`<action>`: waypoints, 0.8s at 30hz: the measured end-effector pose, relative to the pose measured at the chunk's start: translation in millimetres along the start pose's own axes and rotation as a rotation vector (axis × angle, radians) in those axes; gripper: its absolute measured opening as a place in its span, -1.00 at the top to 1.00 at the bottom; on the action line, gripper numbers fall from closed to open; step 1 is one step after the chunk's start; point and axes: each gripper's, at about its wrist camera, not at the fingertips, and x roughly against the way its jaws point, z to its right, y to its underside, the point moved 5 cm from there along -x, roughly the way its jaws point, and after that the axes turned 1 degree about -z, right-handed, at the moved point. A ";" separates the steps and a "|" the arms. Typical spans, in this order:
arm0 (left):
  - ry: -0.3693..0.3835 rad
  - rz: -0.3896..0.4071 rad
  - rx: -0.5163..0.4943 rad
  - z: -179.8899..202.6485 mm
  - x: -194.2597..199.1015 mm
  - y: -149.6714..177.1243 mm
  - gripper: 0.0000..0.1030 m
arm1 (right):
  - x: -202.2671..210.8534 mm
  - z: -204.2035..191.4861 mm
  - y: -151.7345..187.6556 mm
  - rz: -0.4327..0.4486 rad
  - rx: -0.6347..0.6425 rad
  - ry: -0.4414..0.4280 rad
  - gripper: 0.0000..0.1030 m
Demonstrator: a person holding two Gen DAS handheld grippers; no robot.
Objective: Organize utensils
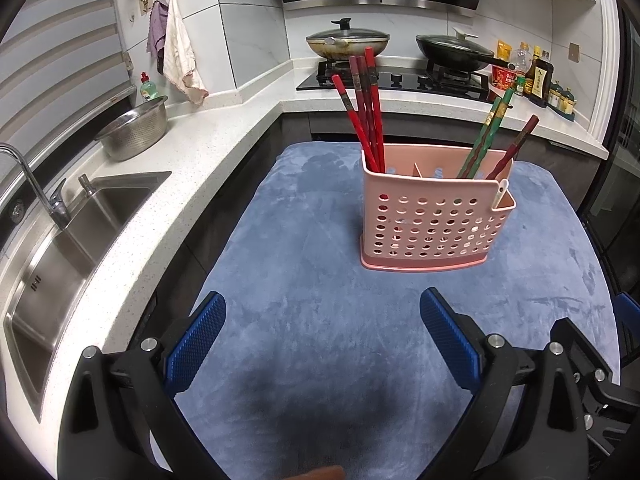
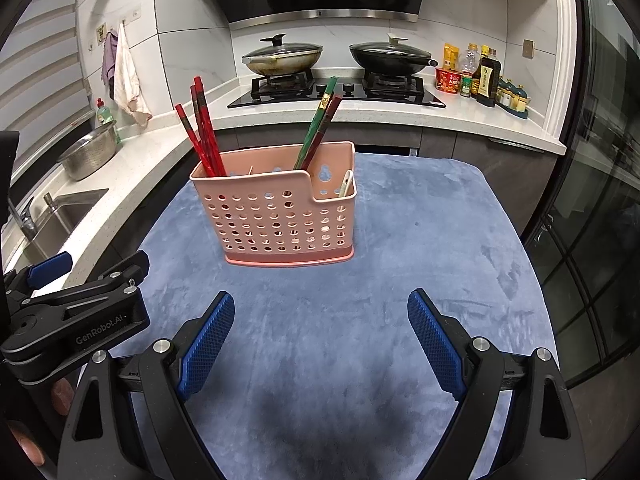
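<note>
Pink perforated utensil holder (image 2: pixel 280 216) upright on blue cloth (image 2: pixel 360 320), at 12 o'clock from both cameras, base flat, interior split by dividers. Red chopsticks (image 2: pixel 202 132) bunched in left-end compartment, leaning toward 11 o'clock, tips well above rim. Green chopsticks (image 2: pixel 318 120) and one dark red chopstick (image 2: pixel 330 116) in right-hand main compartment, leaning toward 1 o'clock. Pale cream utensil (image 2: pixel 346 184) standing tilted in low side pocket at right end; type not discernible. Same arrangement confirmed in left wrist view: holder (image 1: pixel 432 220), red chopsticks (image 1: pixel 366 108).

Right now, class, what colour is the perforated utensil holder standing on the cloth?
The utensil holder is pale pink, clearest in the right wrist view.
</note>
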 end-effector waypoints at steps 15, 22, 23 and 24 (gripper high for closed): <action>-0.004 0.006 0.000 0.6 0.2 -1.4 -0.81 | -0.5 2.1 0.0 -0.001 -0.004 0.000 -0.65; -0.003 0.006 -0.004 1.2 0.1 -1.3 -0.81 | -1.1 2.8 0.3 0.000 -0.005 0.000 -0.64; -0.004 0.006 -0.003 1.2 0.1 -1.0 -0.81 | -0.9 3.0 0.2 0.001 -0.005 0.001 -0.65; -0.007 0.007 -0.001 0.8 0.2 -0.9 -0.81 | -1.2 3.4 0.1 0.001 -0.006 0.001 -0.65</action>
